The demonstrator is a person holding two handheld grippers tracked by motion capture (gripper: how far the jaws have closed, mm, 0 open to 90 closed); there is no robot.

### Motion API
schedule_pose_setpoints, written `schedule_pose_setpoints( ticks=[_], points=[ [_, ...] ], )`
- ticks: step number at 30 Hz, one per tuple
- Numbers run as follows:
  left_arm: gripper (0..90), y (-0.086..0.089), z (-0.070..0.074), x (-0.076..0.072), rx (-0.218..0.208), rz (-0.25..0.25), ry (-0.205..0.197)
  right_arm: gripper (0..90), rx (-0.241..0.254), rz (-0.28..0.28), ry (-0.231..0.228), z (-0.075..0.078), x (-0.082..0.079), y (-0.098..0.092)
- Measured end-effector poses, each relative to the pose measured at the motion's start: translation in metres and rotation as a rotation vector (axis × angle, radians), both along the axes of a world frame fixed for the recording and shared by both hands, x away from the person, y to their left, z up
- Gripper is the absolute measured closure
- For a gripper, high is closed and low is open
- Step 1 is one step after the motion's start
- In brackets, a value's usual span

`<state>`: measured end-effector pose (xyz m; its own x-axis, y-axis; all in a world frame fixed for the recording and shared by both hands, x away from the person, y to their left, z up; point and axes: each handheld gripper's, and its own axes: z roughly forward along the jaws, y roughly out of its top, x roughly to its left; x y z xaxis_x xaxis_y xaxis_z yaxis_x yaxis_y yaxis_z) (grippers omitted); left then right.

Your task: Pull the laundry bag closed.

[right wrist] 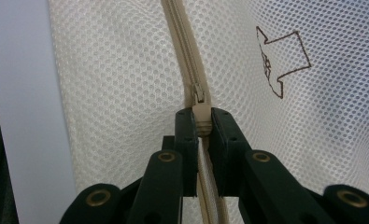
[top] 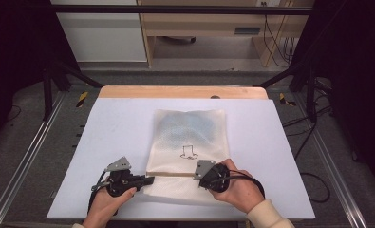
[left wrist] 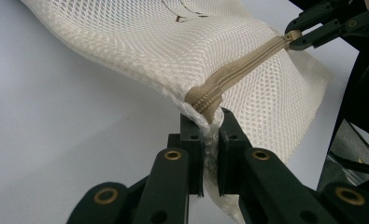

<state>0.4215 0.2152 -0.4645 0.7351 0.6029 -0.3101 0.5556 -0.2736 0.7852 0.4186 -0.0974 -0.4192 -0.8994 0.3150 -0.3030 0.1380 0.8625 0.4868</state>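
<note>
Cream-white mesh zip bag (top: 190, 142) is lying flat near the front edge of the pale grey table surface (top: 114, 123), midway between its left and right edges. Something bluish, too blurred to identify, is showing through its far half. A small brown outline drawing (right wrist: 285, 60) is sitting on the mesh; any lettering is not legible. A beige zipper (left wrist: 233, 74) is running across its near end. The left gripper (left wrist: 210, 128) is pinching the bag's fabric at the zipper's end, while the right gripper (right wrist: 202, 122) is pinching the beige zipper pull (right wrist: 202, 116).
</note>
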Motion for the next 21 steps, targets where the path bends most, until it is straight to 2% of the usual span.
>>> schedule_pose_setpoints(
  ticks=[13,21],
  points=[
    [83.5,0.0,0.0,0.0,0.0,-0.004,0.0,82.0,-0.004,-0.013,0.005,0.0,-0.001,-0.012],
    [83.5,0.0,0.0,0.0,0.003,-0.003,0.001,82.0,-0.025,-0.02,0.012,0.0,-0.002,-0.018]
  ],
)
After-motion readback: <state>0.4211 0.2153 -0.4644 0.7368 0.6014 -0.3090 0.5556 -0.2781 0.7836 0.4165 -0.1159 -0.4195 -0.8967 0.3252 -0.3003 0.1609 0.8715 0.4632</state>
